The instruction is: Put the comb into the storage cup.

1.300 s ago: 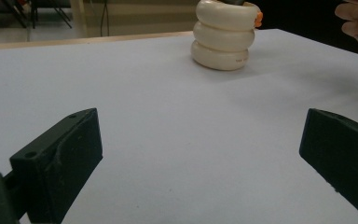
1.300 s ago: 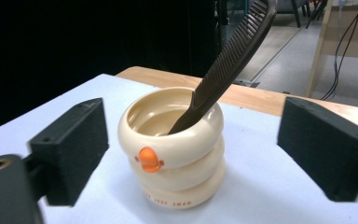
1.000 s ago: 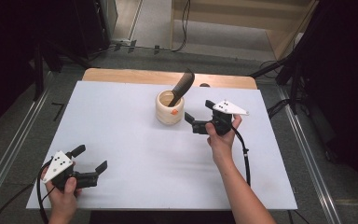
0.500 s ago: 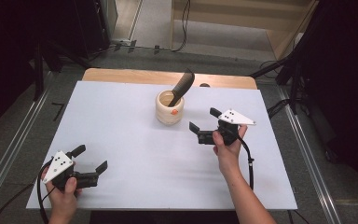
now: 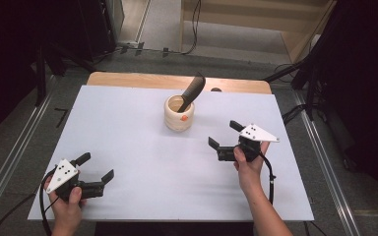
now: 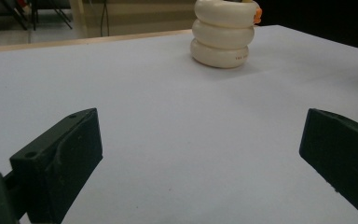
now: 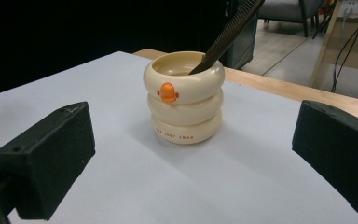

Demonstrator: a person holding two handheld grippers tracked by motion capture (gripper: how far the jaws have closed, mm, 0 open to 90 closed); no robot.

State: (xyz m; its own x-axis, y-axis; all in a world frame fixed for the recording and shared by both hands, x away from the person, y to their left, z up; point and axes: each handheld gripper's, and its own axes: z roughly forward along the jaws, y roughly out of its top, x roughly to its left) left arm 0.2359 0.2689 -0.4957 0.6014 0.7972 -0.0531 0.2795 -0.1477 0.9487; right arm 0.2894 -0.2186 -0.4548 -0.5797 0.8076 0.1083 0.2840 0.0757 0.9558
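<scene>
Now right gripper [image 5: 225, 137] drawn back from cream ringed cup [image 5: 179, 113], jaws apart, empty. Dark comb [image 5: 192, 91] stands tilted inside cup, mid-table toward far edge. Left gripper [image 5: 97, 169] unmoved near front-left corner, jaws apart. Placement looks finished; hand retreating.

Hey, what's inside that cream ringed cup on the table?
A dark, flat ridged tool stands in the cream ringed cup, leaning on the rim with its upper end sticking out. Part of the pale inner wall shows. The cup's bottom and the tool's lower end are hidden.
</scene>
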